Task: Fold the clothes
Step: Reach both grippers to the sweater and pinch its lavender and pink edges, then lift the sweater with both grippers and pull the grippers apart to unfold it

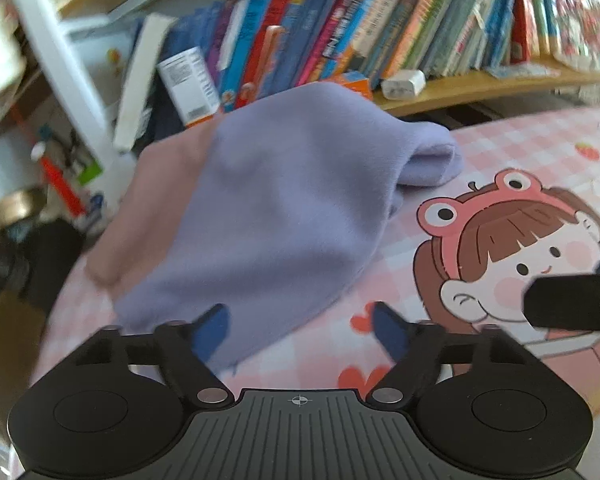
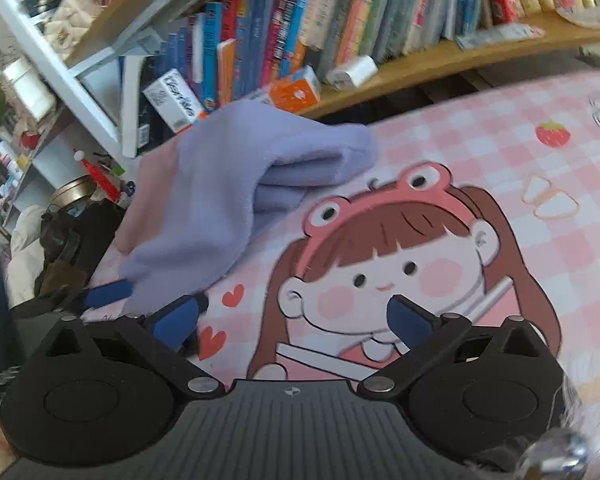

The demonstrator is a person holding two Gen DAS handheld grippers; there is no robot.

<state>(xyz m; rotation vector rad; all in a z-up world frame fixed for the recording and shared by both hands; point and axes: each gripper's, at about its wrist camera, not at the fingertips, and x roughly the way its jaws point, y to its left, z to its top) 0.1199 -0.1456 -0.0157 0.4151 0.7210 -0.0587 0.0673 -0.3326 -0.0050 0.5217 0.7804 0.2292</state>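
A lavender garment [image 1: 268, 208] is being draped over a pink cloth [image 1: 156, 208]. The left gripper [image 1: 300, 332] and right gripper [image 2: 296, 320] are being held released, nothing grasped.

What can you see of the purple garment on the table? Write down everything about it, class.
The purple garment is soft, fleecy lilac cloth, lying rumpled and partly folded over itself on the pink checked tablecloth, near the bookshelf. A thick rolled fold points right. Pink fabric shows beneath its left side. The left gripper stands open at its near edge, one blue pad over the cloth, not pressing.
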